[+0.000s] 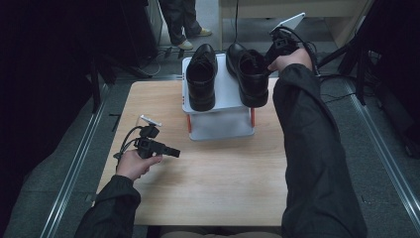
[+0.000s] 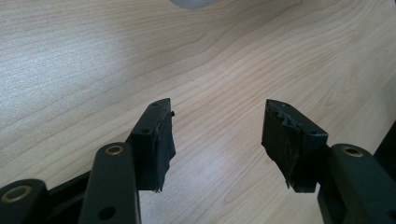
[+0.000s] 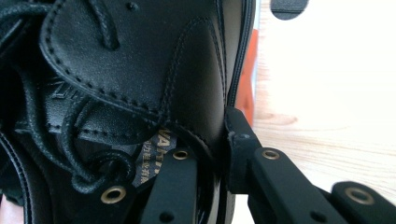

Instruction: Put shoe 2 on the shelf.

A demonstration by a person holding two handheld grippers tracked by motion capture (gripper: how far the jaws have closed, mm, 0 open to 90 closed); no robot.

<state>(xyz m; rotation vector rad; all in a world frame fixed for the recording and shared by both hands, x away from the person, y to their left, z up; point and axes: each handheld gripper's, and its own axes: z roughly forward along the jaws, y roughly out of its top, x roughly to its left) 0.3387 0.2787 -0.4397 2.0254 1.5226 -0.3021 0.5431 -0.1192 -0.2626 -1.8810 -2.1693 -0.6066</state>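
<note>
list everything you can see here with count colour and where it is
shoe on the right: 1, black leather lace-up, on the rack top, its side wall pinched by the right gripper
shoe on the left: 1, black, on the rack top, beside the first and apart from it
rack: 1, white shelves with orange posts, at the far edge of the table
table: 1, light wood, centre of the high view
bystander's legs: 1 pair, dark trousers and pale shoes, on the floor beyond the table
right gripper: 1, black, jaws closed on the shoe's side wall
left gripper: 1, black, jaws apart over bare table
sleeves: 2, dark, coming in from the bottom
</note>
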